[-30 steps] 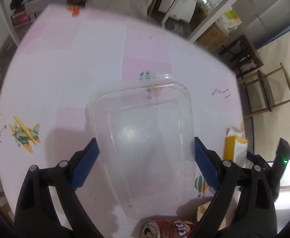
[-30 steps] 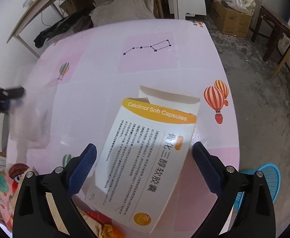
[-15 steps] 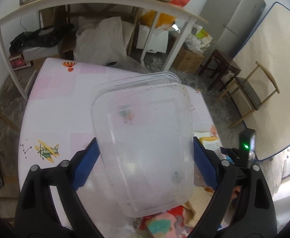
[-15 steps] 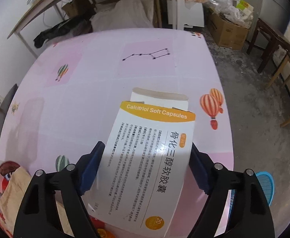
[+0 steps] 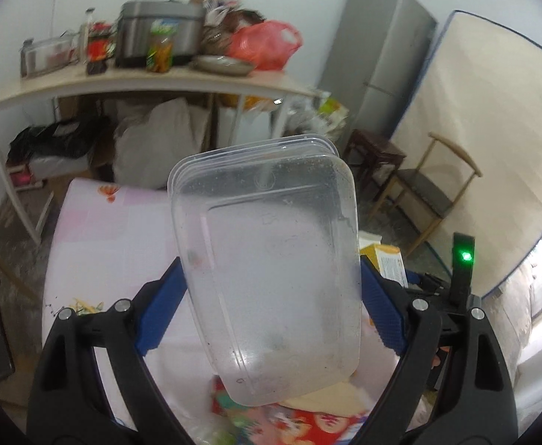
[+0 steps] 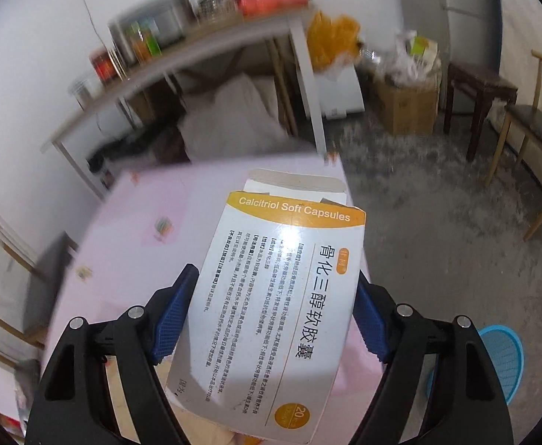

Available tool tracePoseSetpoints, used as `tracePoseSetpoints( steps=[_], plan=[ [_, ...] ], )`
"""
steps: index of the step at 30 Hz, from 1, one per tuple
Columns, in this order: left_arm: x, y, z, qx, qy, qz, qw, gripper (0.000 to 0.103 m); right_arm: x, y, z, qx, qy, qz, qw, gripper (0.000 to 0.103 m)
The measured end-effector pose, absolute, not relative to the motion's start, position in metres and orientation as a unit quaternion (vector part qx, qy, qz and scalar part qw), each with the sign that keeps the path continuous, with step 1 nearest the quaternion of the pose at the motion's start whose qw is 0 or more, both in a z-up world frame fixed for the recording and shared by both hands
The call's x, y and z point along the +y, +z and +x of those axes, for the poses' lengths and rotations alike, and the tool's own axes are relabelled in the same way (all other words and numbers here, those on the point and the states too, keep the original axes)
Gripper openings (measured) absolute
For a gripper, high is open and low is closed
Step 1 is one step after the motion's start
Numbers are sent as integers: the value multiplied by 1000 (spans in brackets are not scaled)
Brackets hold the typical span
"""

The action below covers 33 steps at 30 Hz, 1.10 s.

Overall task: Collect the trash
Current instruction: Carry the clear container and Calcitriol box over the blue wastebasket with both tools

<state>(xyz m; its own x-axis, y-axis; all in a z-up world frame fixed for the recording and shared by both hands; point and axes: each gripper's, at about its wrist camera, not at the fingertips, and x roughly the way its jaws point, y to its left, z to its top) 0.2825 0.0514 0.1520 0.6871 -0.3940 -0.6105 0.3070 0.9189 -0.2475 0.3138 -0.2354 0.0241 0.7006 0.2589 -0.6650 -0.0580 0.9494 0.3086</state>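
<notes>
My left gripper (image 5: pixel 271 293) is shut on a clear plastic food container (image 5: pixel 271 259), held up above the pink table (image 5: pixel 115 230). My right gripper (image 6: pixel 271 307) is shut on a white and orange medicine box (image 6: pixel 278 296) marked Calcitriol Soft Capsules, its top flap open, also lifted above the pink table (image 6: pixel 141 230). The medicine box (image 5: pixel 386 259) and part of the right gripper show at the right of the left wrist view. Colourful wrappers (image 5: pixel 293 419) lie on the table under the container.
A long white shelf table (image 5: pixel 141 85) with a rice cooker, jars and a red bag stands behind. A grey fridge (image 5: pixel 382 55), a mattress, a wooden chair (image 5: pixel 426 196) and a stool are at right. A blue basket (image 6: pixel 501 359) sits on the floor at right.
Both grippers have lifted and tilted up with their loads, so the views now show the room beyond the table instead of the tabletop.
</notes>
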Motion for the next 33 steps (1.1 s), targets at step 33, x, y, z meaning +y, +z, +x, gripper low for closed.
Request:
tracePoseSetpoints(
  steps=[33],
  plan=[
    [-404,-50,277,609,-392,20,689,86,-571,-162,95,398,-185,454,775,77]
  ],
)
